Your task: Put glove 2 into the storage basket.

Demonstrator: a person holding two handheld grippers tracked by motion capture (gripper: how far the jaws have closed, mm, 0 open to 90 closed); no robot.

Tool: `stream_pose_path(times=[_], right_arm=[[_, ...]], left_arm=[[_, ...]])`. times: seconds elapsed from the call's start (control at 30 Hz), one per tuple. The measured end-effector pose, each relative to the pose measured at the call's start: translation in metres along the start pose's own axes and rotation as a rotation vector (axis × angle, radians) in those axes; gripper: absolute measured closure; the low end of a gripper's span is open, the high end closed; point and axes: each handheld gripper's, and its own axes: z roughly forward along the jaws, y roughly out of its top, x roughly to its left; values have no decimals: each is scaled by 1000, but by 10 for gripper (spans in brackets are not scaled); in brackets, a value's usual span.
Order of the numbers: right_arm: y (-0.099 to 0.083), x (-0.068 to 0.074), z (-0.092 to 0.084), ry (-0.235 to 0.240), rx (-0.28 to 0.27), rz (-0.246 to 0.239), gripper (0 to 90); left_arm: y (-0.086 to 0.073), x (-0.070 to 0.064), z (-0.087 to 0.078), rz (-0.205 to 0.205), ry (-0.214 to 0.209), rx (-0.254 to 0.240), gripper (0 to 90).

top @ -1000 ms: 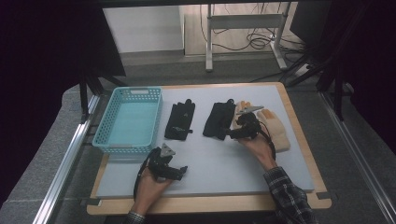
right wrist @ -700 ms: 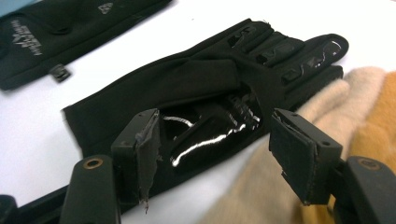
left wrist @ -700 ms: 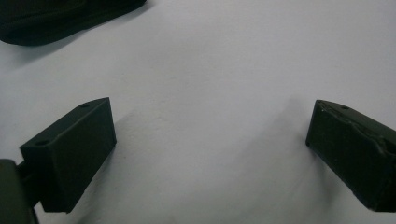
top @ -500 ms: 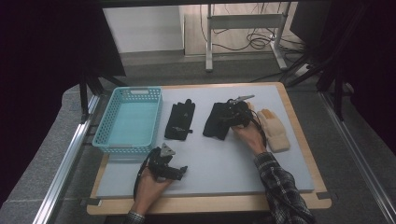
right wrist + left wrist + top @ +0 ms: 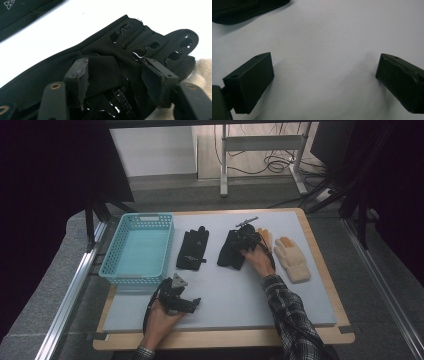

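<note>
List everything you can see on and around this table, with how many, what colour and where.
Basket: one, turquoise plastic, nothing inside, left part of the mat.
Black gloves: two; one lying free mid-mat, the other just right of it, under the right gripper.
Beige gloves: two, orange fingertips; one at the mat's right, the other partly hidden behind the right hand.
Mat: one, pale grey, on a wooden board.
Metal stand: one, with cables, on the floor behind the table.
Left gripper: black, open over bare mat, near front edge.
Right gripper: black, jaws just closing around a fold of the black glove.
</note>
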Motion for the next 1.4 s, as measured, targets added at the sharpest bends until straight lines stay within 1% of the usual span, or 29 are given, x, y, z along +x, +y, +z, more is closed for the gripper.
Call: stream_pose_path(times=[0.03, 0.07, 0.13, 0.17, 0.23, 0.27, 0.3, 0.33, 0.4, 0.5, 0.53, 0.6, 0.63, 0.73, 0.8, 0.9, 1.0, 1.07, 1.1, 1.13, 1.2, 1.27, 1.37, 1.4], right_arm=[[0, 0, -1, 20, 9, 10, 570], [-1, 0, -1, 57, 8, 41, 577], [-3, 0, -1, 54, -2, 34, 605], [-3, 0, -1, 58, -5, 40, 627], [-3, -1, -2, 75, -2, 44, 726], [-3, -1, -2, 91, 0, 52, 775], [-3, -1, -2, 103, 2, 61, 801], [-3, 0, -2, 104, 3, 67, 808], [-2, 1, -3, 97, 5, 60, 820], [0, 4, -8, 89, 0, 22, 823], [0, 4, -11, 92, -13, 14, 823], [0, 2, -17, 105, -24, 15, 823], [0, 3, -22, 109, -36, 18, 823], [1, 5, -35, 129, -61, 4, 823], [2, 11, -49, 139, -86, -5, 822], [1, 22, -70, 172, -124, -13, 822], [-3, 36, -90, 189, -149, -39, 821], [-7, 49, -106, 209, -167, -56, 820], [-7, 49, -106, 209, -167, -56, 820], [-13, 61, -117, 227, -176, -65, 819], [-21, 72, -122, 236, -174, -81, 818], [-34, 83, -123, 238, -169, -91, 817], [-53, 92, -117, 242, -160, -97, 810], [-53, 92, -117, 242, -160, -97, 810]], left_arm=[[0, 0, 0, 0, 0, 0, 20], [0, 0, 0, 1, 0, 0, 20], [0, 0, 0, -1, 0, 0, 20], [0, 0, 0, -1, 0, 0, 20], [0, 0, 0, -1, 0, 0, 20], [0, 0, 0, -1, 0, 0, 20], [0, 0, 0, -1, 0, 0, 20], [0, 0, 0, -1, 0, 0, 20], [0, 0, 0, -1, 0, 0, 20], [0, 0, 0, -1, 0, 0, 20], [0, 0, 0, -1, 0, 0, 20], [0, 0, 0, 1, 0, 2, 20], [0, 0, 0, 0, 1, 2, 20], [0, 0, 0, 0, 1, 2, 20], [0, 0, 0, 0, 1, 2, 20], [0, 0, 0, 1, 1, 1, 20], [0, 0, 0, -1, 0, 1, 20], [0, 0, 0, -1, 0, -1, 20], [0, 0, 0, -1, 0, -1, 20], [0, 0, 0, 1, 1, -1, 20], [0, 0, 0, 1, 1, 2, 20], [0, 0, 0, 1, 1, 1, 21], [0, 0, 0, -1, 2, -1, 21], [0, 0, 0, -1, 2, -1, 20]])
